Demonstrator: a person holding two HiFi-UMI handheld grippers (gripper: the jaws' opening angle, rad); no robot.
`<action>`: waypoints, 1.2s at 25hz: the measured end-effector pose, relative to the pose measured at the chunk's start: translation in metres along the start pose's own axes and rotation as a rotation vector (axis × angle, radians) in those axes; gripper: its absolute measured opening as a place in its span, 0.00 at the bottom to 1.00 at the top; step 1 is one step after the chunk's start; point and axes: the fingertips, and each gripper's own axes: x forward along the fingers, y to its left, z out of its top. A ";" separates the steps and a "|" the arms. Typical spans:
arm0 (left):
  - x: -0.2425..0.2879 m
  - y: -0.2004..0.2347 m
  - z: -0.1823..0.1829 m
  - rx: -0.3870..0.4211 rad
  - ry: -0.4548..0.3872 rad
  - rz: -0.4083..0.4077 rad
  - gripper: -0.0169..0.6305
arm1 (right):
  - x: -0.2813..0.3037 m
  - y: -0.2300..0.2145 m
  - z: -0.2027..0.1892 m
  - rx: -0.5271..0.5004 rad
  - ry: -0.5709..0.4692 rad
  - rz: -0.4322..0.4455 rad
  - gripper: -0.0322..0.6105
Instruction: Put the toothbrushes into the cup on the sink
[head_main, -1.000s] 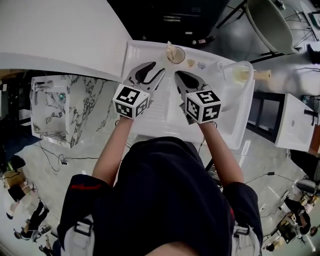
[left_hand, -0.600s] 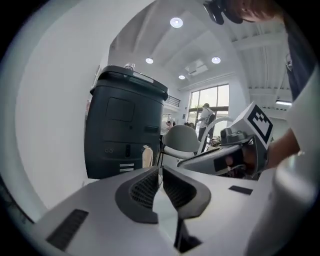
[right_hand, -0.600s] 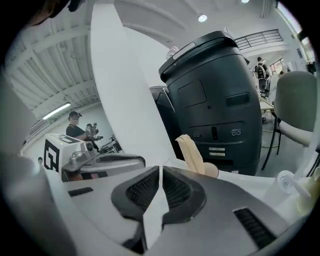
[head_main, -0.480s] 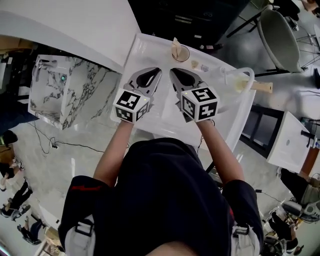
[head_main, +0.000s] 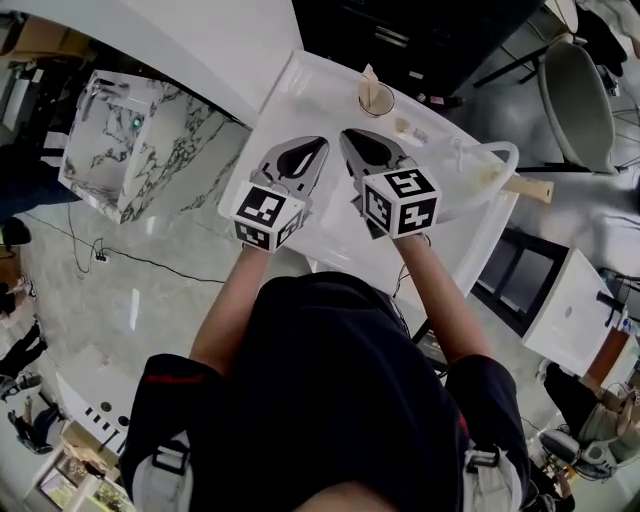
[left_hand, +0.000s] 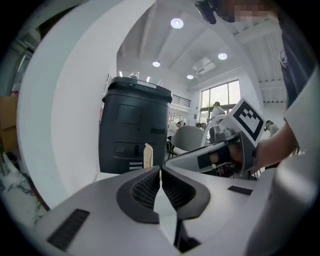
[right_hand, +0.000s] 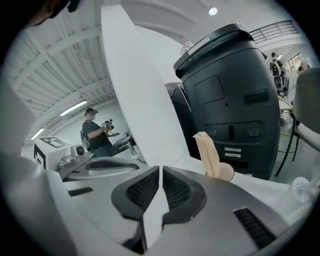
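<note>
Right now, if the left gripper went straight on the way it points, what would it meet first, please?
Most likely the cup on the sink with the toothbrushes in it, almost dead ahead of the shut left gripper; depth is hard to judge.

place: open lab hall | signs: freestanding sink (head_main: 298, 108), another rig-holding person (right_hand: 95, 133)

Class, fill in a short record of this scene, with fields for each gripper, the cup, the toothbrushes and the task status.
left gripper: shut, nothing between its jaws
right gripper: shut, nothing between its jaws
cup: upright at the far end of the white sink top
toothbrushes: beige handles standing in the cup
task status: appears done
</note>
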 end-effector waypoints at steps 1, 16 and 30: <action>-0.003 -0.001 0.000 0.001 -0.001 0.003 0.06 | 0.000 0.002 -0.001 -0.001 0.001 0.002 0.12; -0.048 0.001 0.000 -0.003 -0.029 -0.042 0.06 | -0.010 0.030 -0.004 -0.017 -0.008 -0.062 0.12; -0.119 -0.006 0.006 0.038 -0.079 -0.060 0.06 | -0.034 0.085 -0.003 -0.052 -0.077 -0.131 0.12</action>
